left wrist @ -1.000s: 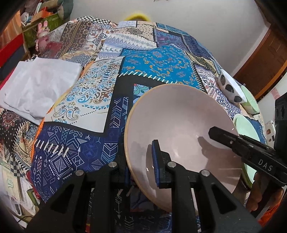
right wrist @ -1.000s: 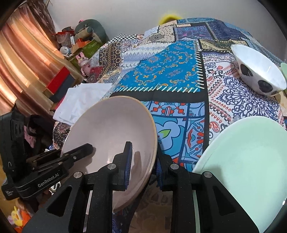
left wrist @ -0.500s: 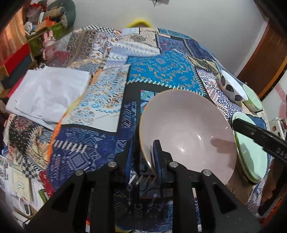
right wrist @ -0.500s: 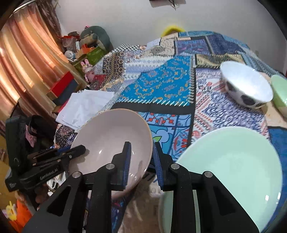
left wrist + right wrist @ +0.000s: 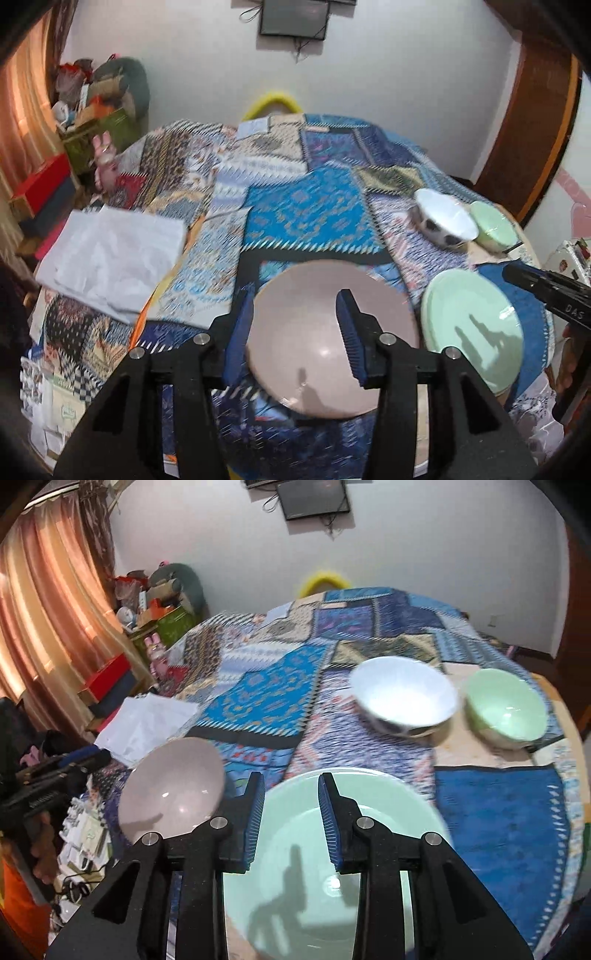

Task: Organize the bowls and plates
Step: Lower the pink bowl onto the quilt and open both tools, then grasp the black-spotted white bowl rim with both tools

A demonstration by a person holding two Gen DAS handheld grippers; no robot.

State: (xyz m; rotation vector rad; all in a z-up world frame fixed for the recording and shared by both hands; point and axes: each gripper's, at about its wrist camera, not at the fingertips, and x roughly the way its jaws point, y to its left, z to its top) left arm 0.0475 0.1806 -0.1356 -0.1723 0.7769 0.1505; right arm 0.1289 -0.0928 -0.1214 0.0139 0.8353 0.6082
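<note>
Left gripper (image 5: 293, 332) is letting go, its jaws opening above the pink plate (image 5: 325, 350), nothing pinched between them; the plate sits flat on the patchwork cloth (image 5: 306, 218) of the table. Right gripper (image 5: 291, 812) hangs over the green plate (image 5: 332, 867), jaws opening a little with a narrow gap, and they look clear of the rim. Judging by the layout, the job now is stacking: the pink plate lies just left of the green plate, almost touching. To do it well, I'd come in low at a plate's edge, pinch the rim squarely, lift level and set it down centred so nothing slides on the cloth. Beyond the green plate stand two bowls, the white spotted bowl (image 5: 443, 221) and, just right of that, the green bowl (image 5: 506, 709); they could nest. The pink plate is glossy, shallow, plain pale pink, so likely slippery in a light pinch
</note>
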